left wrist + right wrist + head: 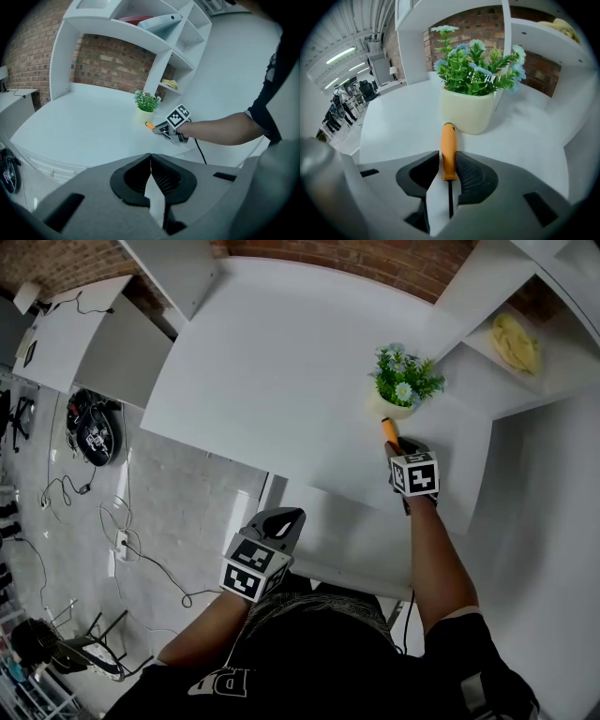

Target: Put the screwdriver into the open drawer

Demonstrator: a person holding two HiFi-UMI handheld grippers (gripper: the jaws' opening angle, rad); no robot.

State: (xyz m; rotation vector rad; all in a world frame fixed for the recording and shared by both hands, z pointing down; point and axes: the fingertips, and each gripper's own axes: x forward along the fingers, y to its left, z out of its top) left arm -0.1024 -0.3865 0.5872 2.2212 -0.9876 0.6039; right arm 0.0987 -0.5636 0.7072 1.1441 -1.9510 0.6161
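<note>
The screwdriver [449, 150] has an orange handle and a dark shaft. It lies on the white desk [281, 362], its handle end against a cream flower pot [469, 110]. My right gripper [448, 155] is down over it, jaws open on either side of the handle without pressing it. From the head view, only the handle tip of the screwdriver [388, 430] shows ahead of the right gripper [395, 446]. The open white drawer [356, 540] juts from under the desk's near edge. My left gripper [289, 518] hovers at its left corner, shut and empty.
The pot holds a green plant with pale flowers [405, 382]. White shelving [487, 371] stands right of it, a yellow cloth [517, 343] on one shelf. Cables and gear [94, 432] lie on the floor at the left.
</note>
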